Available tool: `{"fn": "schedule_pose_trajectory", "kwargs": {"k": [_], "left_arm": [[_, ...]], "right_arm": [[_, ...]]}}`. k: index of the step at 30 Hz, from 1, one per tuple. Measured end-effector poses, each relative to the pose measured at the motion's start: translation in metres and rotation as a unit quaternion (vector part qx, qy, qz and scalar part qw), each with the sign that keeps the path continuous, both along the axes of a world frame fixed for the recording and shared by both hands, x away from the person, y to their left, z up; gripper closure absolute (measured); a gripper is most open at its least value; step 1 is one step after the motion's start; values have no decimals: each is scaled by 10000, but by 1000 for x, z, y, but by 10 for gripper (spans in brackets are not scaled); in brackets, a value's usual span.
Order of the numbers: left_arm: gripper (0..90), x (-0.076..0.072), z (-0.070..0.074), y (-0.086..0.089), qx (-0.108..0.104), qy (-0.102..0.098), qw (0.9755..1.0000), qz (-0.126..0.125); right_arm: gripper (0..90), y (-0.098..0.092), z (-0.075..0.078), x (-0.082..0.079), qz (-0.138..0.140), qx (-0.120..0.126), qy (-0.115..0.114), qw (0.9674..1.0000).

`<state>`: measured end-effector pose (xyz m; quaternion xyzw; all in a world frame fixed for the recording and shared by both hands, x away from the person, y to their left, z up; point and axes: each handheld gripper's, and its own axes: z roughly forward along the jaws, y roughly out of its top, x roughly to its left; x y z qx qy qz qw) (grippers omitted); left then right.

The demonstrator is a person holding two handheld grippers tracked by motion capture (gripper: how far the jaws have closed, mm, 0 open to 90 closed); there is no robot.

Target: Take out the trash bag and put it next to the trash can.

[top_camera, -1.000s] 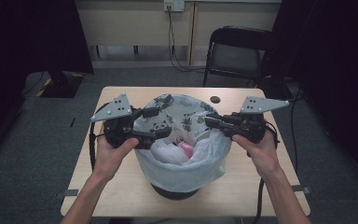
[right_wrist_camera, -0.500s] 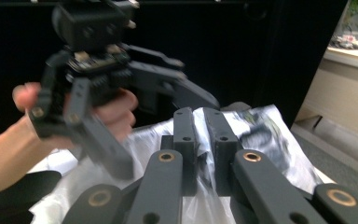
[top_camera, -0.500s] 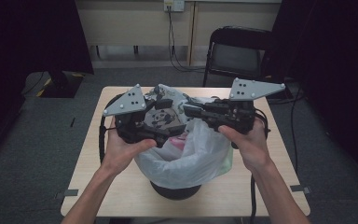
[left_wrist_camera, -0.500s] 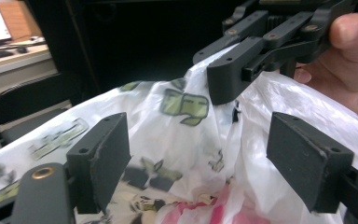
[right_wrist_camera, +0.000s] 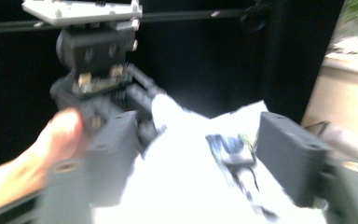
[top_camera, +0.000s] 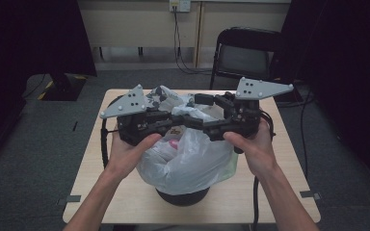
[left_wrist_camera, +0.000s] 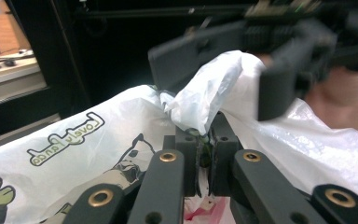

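The left gripper (left_wrist_camera: 204, 156) clamps the bag (top_camera: 188, 159) top above the bin (top_camera: 182, 196); its jaws have just closed. The right gripper (right_wrist_camera: 205, 154), jaws just opened, straddles the plastic unpressed. Next: regrip and tie.

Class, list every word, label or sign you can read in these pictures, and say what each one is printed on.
"Lovely Panda": green outlined lettering on the white plastic bag, read in the left gripper view; the last letters are hard to make out.
Printed drawing with small marks on the bag, right gripper view: too blurred to read.
Yellow-and-black floor marking, high view: stripes, no words.
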<state>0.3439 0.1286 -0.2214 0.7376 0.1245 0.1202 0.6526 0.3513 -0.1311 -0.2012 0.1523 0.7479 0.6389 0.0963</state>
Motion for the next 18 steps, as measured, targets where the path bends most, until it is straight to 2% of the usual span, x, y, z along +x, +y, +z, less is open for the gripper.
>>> {"fn": "schedule_pose_trajectory", "kwargs": {"k": [2,4,6,7,8,10,11,13,15,18], "left_arm": [[855,1,3,4,-84,27,9999,-60],[855,2,5,5,-211,47,9996,-191],[855,3,8,5,-269,69,9993,-250],[854,2,8,5,-276,78,9992,-266],[854,2,9,6,-273,88,9992,-272],[821,3,8,9,-301,165,9989,-316],[765,4,6,11,-264,234,9992,-208],[605,6,2,19,-231,256,9994,-85],[482,6,-2,29,-303,336,9990,41],[361,5,-9,46,-280,274,9987,311]], "right_arm": [[178,0,-3,4,135,-146,51,9998],[164,5,-8,6,284,-288,95,9991],[193,14,-11,5,292,-507,-3,9983],[251,19,-12,4,328,-602,-53,9976],[346,22,-12,4,406,-669,-107,9969],[514,27,-14,4,600,-820,-26,9948],[638,27,-15,3,623,-872,-2,9942],[758,27,-18,4,538,-998,30,9935],[798,23,-20,5,431,-906,44,9949],[818,15,-20,7,326,-666,63,9972]]}}
